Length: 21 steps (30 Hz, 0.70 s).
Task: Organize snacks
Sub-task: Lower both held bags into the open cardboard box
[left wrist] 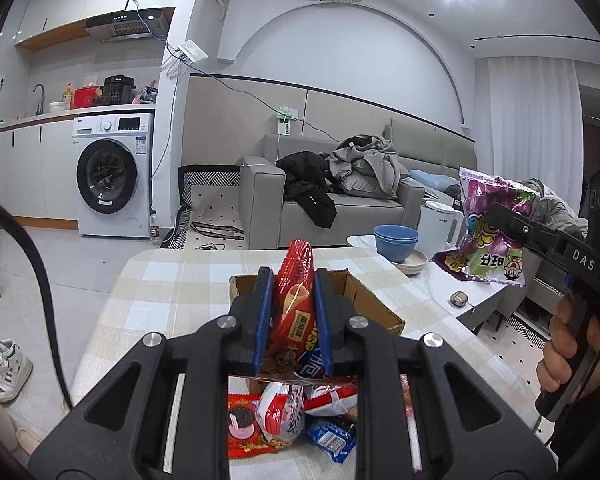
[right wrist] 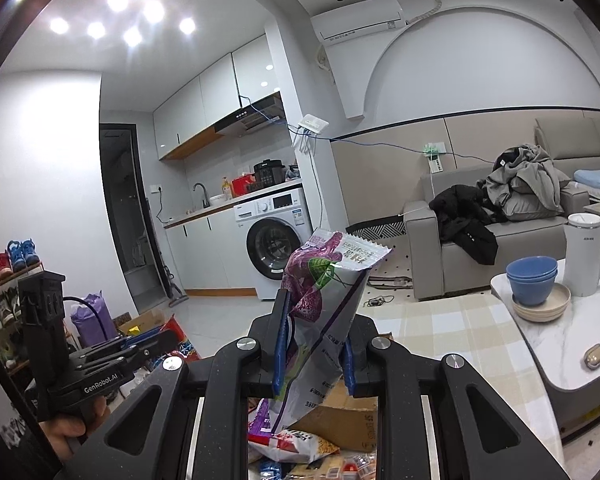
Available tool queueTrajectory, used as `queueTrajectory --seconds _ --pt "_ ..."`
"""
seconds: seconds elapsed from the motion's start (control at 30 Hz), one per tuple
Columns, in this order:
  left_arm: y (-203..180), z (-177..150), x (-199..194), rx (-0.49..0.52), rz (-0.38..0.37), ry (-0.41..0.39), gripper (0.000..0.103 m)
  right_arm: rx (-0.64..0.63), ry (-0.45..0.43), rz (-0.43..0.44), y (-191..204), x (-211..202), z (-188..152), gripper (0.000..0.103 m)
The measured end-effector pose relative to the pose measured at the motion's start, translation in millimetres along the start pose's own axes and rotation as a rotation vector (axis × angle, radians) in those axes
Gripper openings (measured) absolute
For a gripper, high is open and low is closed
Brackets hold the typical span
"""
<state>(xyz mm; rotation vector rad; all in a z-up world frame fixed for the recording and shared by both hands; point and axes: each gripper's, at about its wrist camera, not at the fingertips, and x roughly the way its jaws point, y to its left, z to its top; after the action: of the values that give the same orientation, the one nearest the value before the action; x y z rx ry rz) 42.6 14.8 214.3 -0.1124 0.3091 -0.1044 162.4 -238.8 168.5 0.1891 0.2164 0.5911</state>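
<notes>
My left gripper (left wrist: pixel 294 292) is shut on a red snack pack (left wrist: pixel 296 304), held upright between its blue pads above an open cardboard box (left wrist: pixel 374 304). Loose snack packets (left wrist: pixel 288 416) lie in a heap below the jaws. In the right wrist view my right gripper (right wrist: pixel 316 320) is shut on a purple and silver candy bag (right wrist: pixel 332 280), which sticks up and bends over to the right. That candy bag (left wrist: pixel 494 236) also hangs at the right of the left wrist view, pinched by the right gripper (left wrist: pixel 500 216) in a hand (left wrist: pixel 568 344). The left gripper (right wrist: pixel 156 344) appears at the far left.
The checked tablecloth (left wrist: pixel 172 280) covers the table under the box. A marble side table (right wrist: pixel 548 344) holds blue bowls (right wrist: pixel 532 280) on a plate, a white kettle (right wrist: pixel 588 252) and a small case (right wrist: pixel 595 356). Beyond stand a grey sofa (left wrist: pixel 340 208) with clothes and a washing machine (left wrist: pixel 112 176).
</notes>
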Motion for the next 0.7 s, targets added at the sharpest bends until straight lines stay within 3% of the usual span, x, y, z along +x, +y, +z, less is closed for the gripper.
queueTrajectory --seconds 0.4,0.7 --pt "-10 9 47 -0.014 -0.012 0.032 0.017 0.019 0.092 -0.001 -7 38 -10 0.022" --pt "-13 8 106 -0.032 -0.010 0.083 0.017 0.025 0.168 -0.005 -17 69 -29 0.022"
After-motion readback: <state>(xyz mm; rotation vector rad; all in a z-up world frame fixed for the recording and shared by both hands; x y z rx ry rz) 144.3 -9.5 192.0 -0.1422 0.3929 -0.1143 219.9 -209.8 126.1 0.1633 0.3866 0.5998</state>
